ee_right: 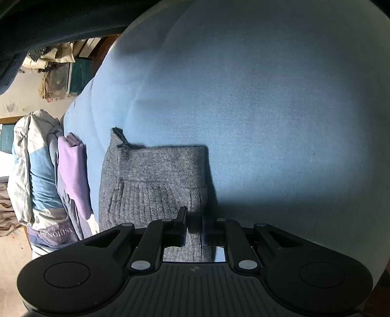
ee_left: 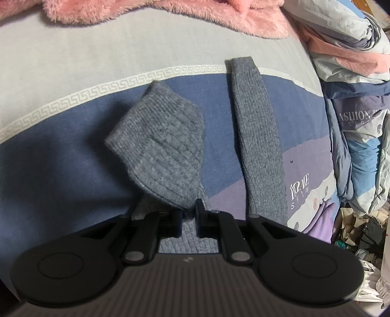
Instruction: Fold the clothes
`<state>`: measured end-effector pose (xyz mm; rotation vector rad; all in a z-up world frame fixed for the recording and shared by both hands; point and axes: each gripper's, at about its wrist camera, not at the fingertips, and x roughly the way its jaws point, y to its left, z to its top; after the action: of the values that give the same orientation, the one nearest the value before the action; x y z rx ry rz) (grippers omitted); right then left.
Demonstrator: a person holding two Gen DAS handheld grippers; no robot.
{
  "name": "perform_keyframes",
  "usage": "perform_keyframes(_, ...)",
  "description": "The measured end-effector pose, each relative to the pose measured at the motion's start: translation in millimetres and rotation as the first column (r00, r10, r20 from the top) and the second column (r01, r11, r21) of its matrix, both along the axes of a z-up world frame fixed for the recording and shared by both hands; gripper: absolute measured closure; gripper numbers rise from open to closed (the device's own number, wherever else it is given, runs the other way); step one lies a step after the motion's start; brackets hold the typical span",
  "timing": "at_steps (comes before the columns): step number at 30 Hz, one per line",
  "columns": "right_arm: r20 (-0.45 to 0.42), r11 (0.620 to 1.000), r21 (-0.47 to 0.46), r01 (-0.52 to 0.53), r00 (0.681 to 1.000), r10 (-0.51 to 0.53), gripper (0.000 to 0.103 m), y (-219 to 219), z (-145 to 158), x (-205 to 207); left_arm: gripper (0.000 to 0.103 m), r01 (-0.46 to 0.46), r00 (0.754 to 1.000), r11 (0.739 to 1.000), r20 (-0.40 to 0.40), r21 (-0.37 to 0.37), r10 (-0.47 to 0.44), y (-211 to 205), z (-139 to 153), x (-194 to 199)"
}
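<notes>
On the left wrist view, your left gripper point(ee_left: 189, 214) has its jaws nearly closed on a fold of the grey knit garment point(ee_left: 163, 148), pinching the ribbed cloth just ahead of the camera. The pinched part bunches into a rumpled wedge above the bed sheet point(ee_left: 73, 151), blue below and pale grey above a white key-pattern band. A long grey sleeve point(ee_left: 258, 141) of the same knit lies flat just beside it to the right, running from the jaws' side up to the pale band. A pink fluffy blanket point(ee_left: 170, 17) spreads along the far edge of the bed, well apart from the garment. A heaped printed quilt point(ee_left: 358, 109) sits to the right, past the sleeve.

On the right wrist view, your right gripper point(ee_right: 195, 223) holds its jaws almost closed on the ribbed hem of the grey knit garment point(ee_right: 156, 180), with the cloth caught between the fingers. The garment lies folded on the blue sheet point(ee_right: 268, 109), one corner poking up at its far left. The quilt point(ee_right: 39, 175) hangs at the left edge of the bed, beside the garment.
</notes>
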<state>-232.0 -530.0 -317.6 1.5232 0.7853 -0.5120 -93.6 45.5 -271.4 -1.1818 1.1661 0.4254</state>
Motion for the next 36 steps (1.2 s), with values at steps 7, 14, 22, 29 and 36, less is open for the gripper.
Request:
perform_keyframes(7, 0.005, 0.999, 0.017, -0.032, 0.999, 0.032, 0.092, -5, -3, 1, 0.093, 0.005, 1.000, 1.000, 0.002, 0.030, -0.005, -3, 9, -2)
perform_keyframes(14, 0.015, 0.999, 0.029, -0.016, 1.000, 0.016, 0.092, -4, -6, -1, 0.093, 0.010, 1.000, 0.999, -0.011, 0.040, -0.010, -8, 10, -4)
perform_keyframes(22, 0.013, 1.000, 0.015, -0.017, 1.000, 0.017, 0.092, -2, -3, -2, 0.093, 0.016, 1.000, 0.999, -0.005, 0.029, -0.016, -10, 10, -2)
perform_keyframes(29, 0.008, 0.999, -0.024, -0.035, 0.999, 0.035, 0.091, 2, 12, -2, 0.094, -0.028, 0.999, 0.999, 0.037, -0.030, 0.029, 6, 12, -6)
perform_keyframes(36, 0.072, 0.998, -0.018, -0.063, 0.995, 0.064, 0.091, 9, 58, 6, 0.094, -0.088, 0.989, 0.991, 0.111, -0.101, 0.099, 35, 27, -11)
